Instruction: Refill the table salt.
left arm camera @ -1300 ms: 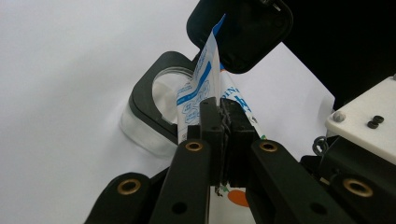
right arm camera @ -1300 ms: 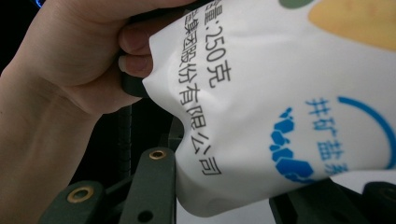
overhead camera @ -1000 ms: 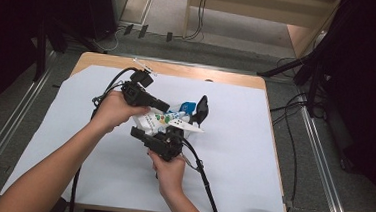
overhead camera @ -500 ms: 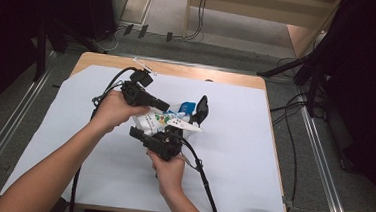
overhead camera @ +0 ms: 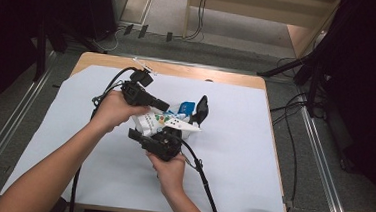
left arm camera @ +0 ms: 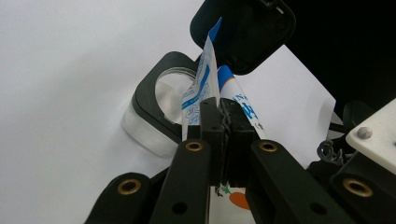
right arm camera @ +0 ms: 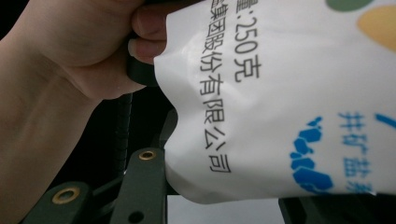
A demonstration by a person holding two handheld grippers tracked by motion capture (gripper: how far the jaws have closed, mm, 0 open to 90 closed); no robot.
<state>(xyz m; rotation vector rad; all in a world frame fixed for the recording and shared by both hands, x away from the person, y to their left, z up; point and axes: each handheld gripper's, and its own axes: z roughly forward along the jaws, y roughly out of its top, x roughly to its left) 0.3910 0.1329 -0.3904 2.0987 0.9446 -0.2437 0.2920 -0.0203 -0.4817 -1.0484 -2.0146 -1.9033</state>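
Pinching a white printed packet [overhead camera: 167, 122] between both tools near the middle of the white sheet [overhead camera: 232, 154] that covers most of the wooden table [overhead camera: 213, 77]. Left gripper [overhead camera: 165, 106] reaching in from the far left side, jaws clenched flat on a thin blue-and-white edge of the packet [left arm camera: 212, 93], seen clearly in the left gripper view where the two black pads meet with the film squeezed between them. Right gripper [overhead camera: 166, 134] coming up from the near side under the packet, held in the right hand [overhead camera: 169, 167]; jaw tips buried beneath the white film in the right gripper view, so cannot tell whether clamped or released. Left hand [overhead camera: 110, 111] wrapped round its tool, fingers [right arm camera: 144, 35] pressed close to the packet's edge.

Just past the packet, a clear container [left arm camera: 149, 123] with a black collar and an open black flip lid [overhead camera: 202, 108] standing upright, touching or nearly touching the packet's far corner. Plenty of bare sheet to the right and toward the near edge; less to the left, where forearms and trailing cables [overhead camera: 201, 177] cross. Bare wood strip along the far table edge, floor rails on either side.

Packet's lower half hidden by the right tool from above; printing partly cut off by the frame up close. Container's base blurred and hard to make out.
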